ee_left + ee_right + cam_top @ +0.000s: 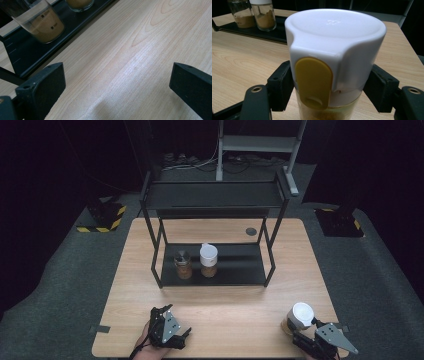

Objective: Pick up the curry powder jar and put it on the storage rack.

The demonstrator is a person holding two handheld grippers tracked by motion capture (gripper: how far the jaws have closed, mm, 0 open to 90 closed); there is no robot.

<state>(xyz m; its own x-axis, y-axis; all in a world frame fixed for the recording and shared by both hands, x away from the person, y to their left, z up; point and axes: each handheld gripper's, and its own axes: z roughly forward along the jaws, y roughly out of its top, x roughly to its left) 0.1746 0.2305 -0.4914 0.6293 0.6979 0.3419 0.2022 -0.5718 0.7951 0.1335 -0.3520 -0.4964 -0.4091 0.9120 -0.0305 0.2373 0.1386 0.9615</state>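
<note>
The right gripper (329,85) has its jaws clamped on a white-lidded spice jar (332,50), which stands upright between them on the wooden table (240,315). The left gripper (117,82) holds its jaws wide apart over bare tabletop, nothing between them.

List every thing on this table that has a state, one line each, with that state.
White-lidded jar: upright on the table, lid on, yellow tab down, clamped.
Right gripper: shut on the white-lidded jar.
Left gripper: open, nothing between its jaws.
Dark-lidded jar: upright on the rack's lower shelf.
Second white-lidded jar: upright beside it, lid on.
</note>
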